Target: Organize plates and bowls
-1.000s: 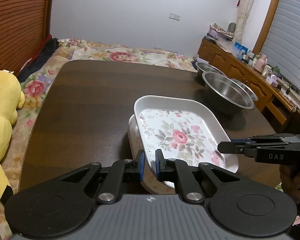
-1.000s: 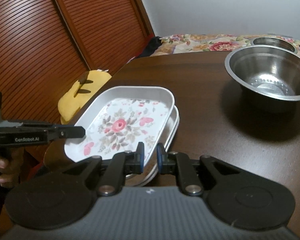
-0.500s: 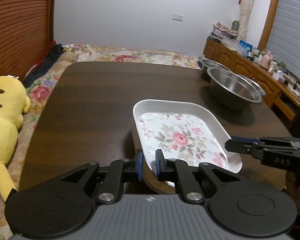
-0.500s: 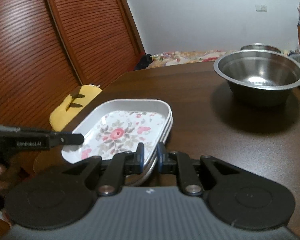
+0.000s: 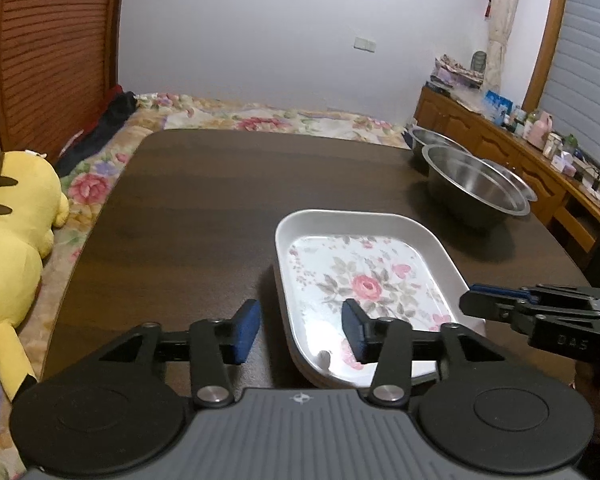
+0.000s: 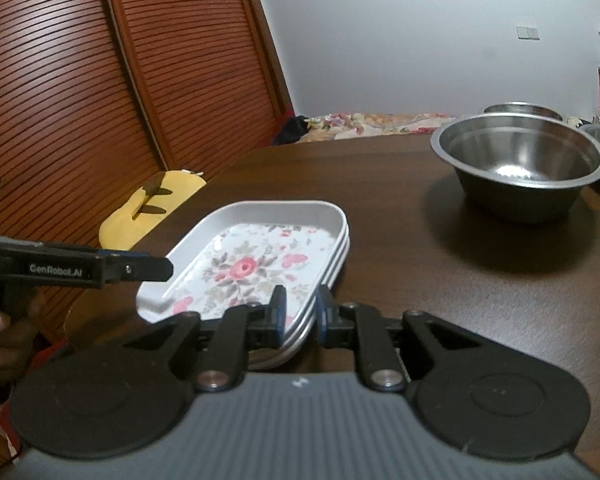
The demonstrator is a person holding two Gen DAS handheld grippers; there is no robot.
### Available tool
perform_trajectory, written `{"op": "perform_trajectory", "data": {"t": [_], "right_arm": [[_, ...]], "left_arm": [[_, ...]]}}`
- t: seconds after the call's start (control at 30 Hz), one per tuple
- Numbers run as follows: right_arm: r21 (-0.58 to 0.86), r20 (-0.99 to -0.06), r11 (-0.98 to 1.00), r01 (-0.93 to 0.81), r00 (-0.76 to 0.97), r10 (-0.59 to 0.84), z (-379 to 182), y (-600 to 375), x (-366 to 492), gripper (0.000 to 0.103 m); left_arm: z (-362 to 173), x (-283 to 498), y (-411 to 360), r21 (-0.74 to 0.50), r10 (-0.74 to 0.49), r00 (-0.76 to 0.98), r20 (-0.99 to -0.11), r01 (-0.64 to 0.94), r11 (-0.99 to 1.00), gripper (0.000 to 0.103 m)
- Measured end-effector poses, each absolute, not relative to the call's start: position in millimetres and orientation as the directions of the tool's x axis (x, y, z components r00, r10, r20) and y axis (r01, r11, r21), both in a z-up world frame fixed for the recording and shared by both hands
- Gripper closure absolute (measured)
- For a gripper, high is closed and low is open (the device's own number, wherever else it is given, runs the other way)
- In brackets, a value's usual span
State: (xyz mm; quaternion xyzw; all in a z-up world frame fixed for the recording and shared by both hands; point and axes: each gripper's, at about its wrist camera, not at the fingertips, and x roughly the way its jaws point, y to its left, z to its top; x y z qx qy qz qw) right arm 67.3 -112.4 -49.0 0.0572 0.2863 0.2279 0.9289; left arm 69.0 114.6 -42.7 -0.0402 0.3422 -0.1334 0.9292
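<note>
White flowery plates (image 5: 364, 280) sit stacked on the table (image 5: 220, 208), tidy. The left gripper (image 5: 300, 330) is wide open, holding nothing. The right gripper (image 6: 300, 312), partly open, straddles their edge.

My dark wooden worktop (image 5: 228, 200) stands against a bed with a floral cover (image 5: 268, 120). A plain white wall (image 5: 300, 32) rises behind, louvred wooden doors (image 6: 100, 80) to my left, a cluttered wooden dresser (image 5: 512, 148) to my right.
</note>
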Motion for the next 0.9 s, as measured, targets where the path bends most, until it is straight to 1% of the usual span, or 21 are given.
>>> {"op": "perform_trajectory", "data": {"t": [0.03,0.07,0.1,0.13,0.17,0.2,0.23,0.3,0.37,0.4,0.43,0.53,0.7,0.9], "right_arm": [[0.231,-0.497,0.893,-0.387,0.742,0.45,-47,-113,65,0.073],[0.223,-0.489,0.895,-0.386,0.751,0.445,-45,-114,64,0.072],[0.214,-0.481,0.897,-0.386,0.758,0.441,-43,-114,62,0.071],[0.207,-0.475,0.899,-0.386,0.764,0.437,-41,-115,61,0.067],[0.199,-0.468,0.902,-0.384,0.771,0.431,-39,-115,60,0.064],[0.189,-0.462,0.906,-0.38,0.779,0.423,-38,-115,59,0.055],[0.177,-0.456,0.909,-0.376,0.788,0.415,-37,-115,58,0.049],[0.163,-0.449,0.915,-0.37,0.798,0.403,-37,-116,56,0.046],[0.173,-0.447,0.914,-0.366,0.798,0.404,-37,-118,58,0.038],[0.176,-0.444,0.915,-0.362,0.801,0.402,-37,-120,58,0.03],[0.175,-0.441,0.917,-0.357,0.805,0.398,-37,-121,58,0.022],[0.173,-0.427,0.924,-0.342,0.819,0.383,-36,-125,58,0.012],[0.161,-0.408,0.937,-0.31,0.843,0.349,-34,-133,59,0.0],[0.164,-0.408,0.945,-0.282,0.853,0.325,-35,-144,61,0.0]], "left_arm": [[-42,69,115,-0.163,-0.27,0.731,-0.626,0.216,0.963,0.044],[-42,68,115,-0.158,-0.264,0.734,-0.626,0.213,0.964,0.041],[-41,68,115,-0.151,-0.26,0.737,-0.624,0.213,0.965,0.036],[-40,68,114,-0.143,-0.255,0.739,-0.624,0.212,0.967,0.028],[-40,68,113,-0.135,-0.246,0.742,-0.624,0.208,0.969,0.025],[-39,68,112,-0.125,-0.236,0.747,-0.621,0.203,0.971,0.019],[-38,68,112,-0.117,-0.229,0.752,-0.618,0.2,0.973,0.015],[-37,68,110,-0.11,-0.225,0.756,-0.615,0.2,0.974,0.012],[-37,68,108,-0.108,-0.227,0.755,-0.616,0.205,0.973,0.006],[-37,68,106,-0.103,-0.225,0.755,-0.616,0.207,0.973,0.002],[-36,67,104,-0.095,-0.221,0.758,-0.614,0.207,0.974,0.001],[-36,68,98,-0.077,-0.213,0.756,-0.618,0.212,0.974,0.0],[-33,69,92,-0.073,-0.203,0.76,-0.617,0.202,0.977,0.0],[-27,70,83,-0.073,-0.203,0.767,-0.609,0.2,0.977,0.0]]}}
